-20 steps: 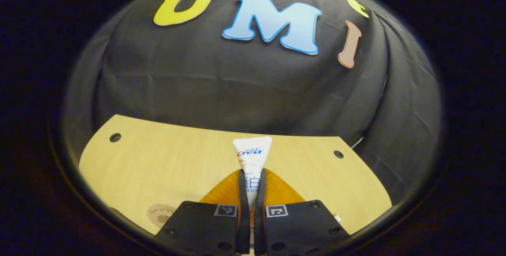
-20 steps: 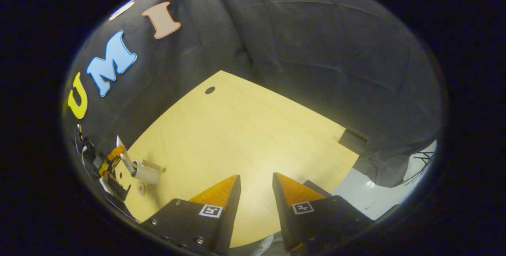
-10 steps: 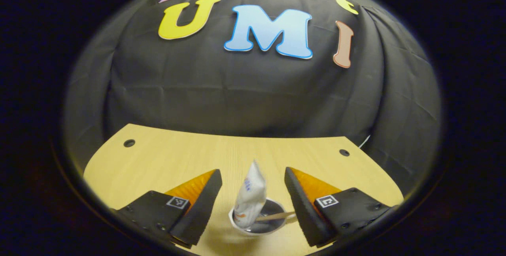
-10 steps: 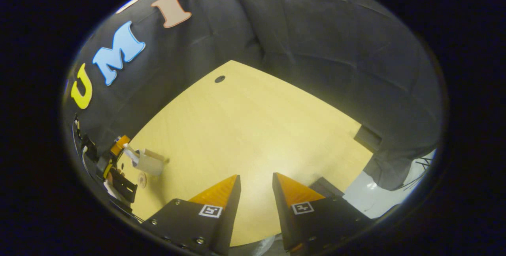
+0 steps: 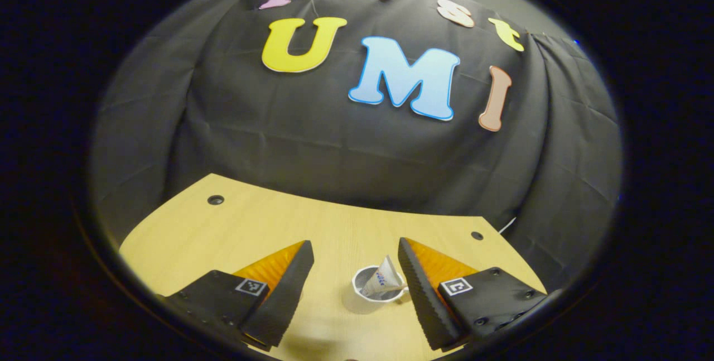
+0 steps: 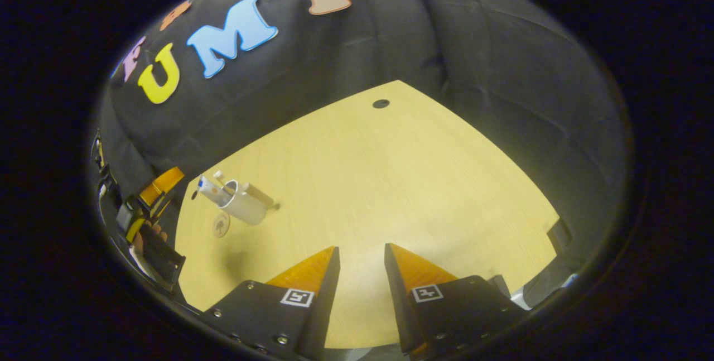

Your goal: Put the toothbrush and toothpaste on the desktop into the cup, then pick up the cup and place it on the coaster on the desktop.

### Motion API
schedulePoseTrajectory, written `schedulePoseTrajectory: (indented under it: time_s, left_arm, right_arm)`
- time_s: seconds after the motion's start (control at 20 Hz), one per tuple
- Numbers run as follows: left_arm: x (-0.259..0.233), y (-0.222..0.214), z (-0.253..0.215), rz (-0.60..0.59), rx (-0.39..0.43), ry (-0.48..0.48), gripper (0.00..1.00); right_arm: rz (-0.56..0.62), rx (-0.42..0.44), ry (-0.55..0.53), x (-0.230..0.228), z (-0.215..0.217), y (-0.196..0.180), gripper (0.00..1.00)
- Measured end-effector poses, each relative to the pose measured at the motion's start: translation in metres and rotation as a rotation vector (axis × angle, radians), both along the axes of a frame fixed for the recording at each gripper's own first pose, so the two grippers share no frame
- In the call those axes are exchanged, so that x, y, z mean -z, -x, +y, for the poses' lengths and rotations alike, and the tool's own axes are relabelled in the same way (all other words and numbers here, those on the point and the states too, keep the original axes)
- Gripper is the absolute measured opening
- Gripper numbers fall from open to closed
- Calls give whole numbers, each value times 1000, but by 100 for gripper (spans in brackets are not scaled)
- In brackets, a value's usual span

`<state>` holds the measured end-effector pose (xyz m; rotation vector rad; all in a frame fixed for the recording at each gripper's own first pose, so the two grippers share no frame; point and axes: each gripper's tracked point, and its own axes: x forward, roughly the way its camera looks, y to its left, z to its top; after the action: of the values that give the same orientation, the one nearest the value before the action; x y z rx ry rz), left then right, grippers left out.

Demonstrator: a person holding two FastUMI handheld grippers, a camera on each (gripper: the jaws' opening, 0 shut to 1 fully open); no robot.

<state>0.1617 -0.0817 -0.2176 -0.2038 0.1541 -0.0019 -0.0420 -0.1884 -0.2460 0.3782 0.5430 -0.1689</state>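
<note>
Now the left gripper (image 5: 353, 272) has its fingers spread wide, holding nothing, with the white round cup (image 5: 370, 296) standing on the bench between and below the tips. Leaning inside the cup is a white toothpaste tube (image 5: 384, 282), its flat crimped end tilted toward the right-hand finger; a thin pale toothbrush handle (image 5: 389, 292) lies across the cup's rim beside it. Beyond the cup the pale wooden bench (image 5: 268, 227) runs back to the black cloth wall, with a small dark hole near each far corner.

Over in the right gripper view, the right gripper (image 6: 360, 263) has its fingers parted by a narrow gap, empty, above bare bench wood. Well off to the left of them stands the cup (image 6: 244, 208) with the tube (image 6: 210, 189) sticking out. Just beside the cup, on its near side, lies a small round brown coaster (image 6: 221, 225), apart from the cup's base. Further left is the other gripper (image 6: 146, 205), with a hand behind it.
</note>
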Motion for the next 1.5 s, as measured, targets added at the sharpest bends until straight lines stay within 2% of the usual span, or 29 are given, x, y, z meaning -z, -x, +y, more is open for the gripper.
schedulePoseTrajectory:
  time_s: [0.05, 0.1, 0.4, 0.6, 0.75, 0.8, 0.85, 1.05, 1.15, 1.2, 1.3, 1.45, 1.5]
  left_arm:
    - [-1, 9, 4, 0, -11, 10, 93]
    - [-2, 17, 10, 0, -22, 16, 97]
    - [-3, 71, 48, 23, -72, 1, 97]
    - [23, 117, 76, 103, -127, -13, 97]
    - [40, 144, 90, 153, -162, -7, 97]
    - [44, 151, 93, 165, -174, -3, 97]
    - [46, 158, 96, 175, -188, 2, 100]
    - [57, 179, 99, 204, -224, 33, 97]
    - [61, 188, 101, 214, -243, 31, 100]
    - [64, 191, 102, 223, -254, 33, 97]
    - [71, 198, 105, 236, -276, 47, 97]
    - [82, 209, 109, 261, -309, 65, 100]
    - [86, 213, 111, 272, -318, 69, 97]
  right_arm:
    - [-1, -31, 18, -3, 5, -6, 49]
    - [-2, -66, 36, -5, 11, -12, 49]
    - [26, -255, 147, -12, 40, -53, 49]
    - [67, -489, 375, -22, 47, -97, 48]
    - [92, -655, 451, -22, 71, -117, 53]
    - [109, -704, 477, -19, 78, -122, 51]
    - [125, -753, 514, -14, 83, -129, 53]
    - [210, -964, 682, -22, 102, -160, 53]
    - [221, -1019, 745, -24, 115, -183, 53]
    - [233, -1044, 763, -25, 121, -191, 53]
    - [264, -1090, 759, -21, 135, -198, 55]
    - [295, -1127, 804, -9, 144, -212, 55]
    - [295, -1125, 836, -6, 145, -218, 55]
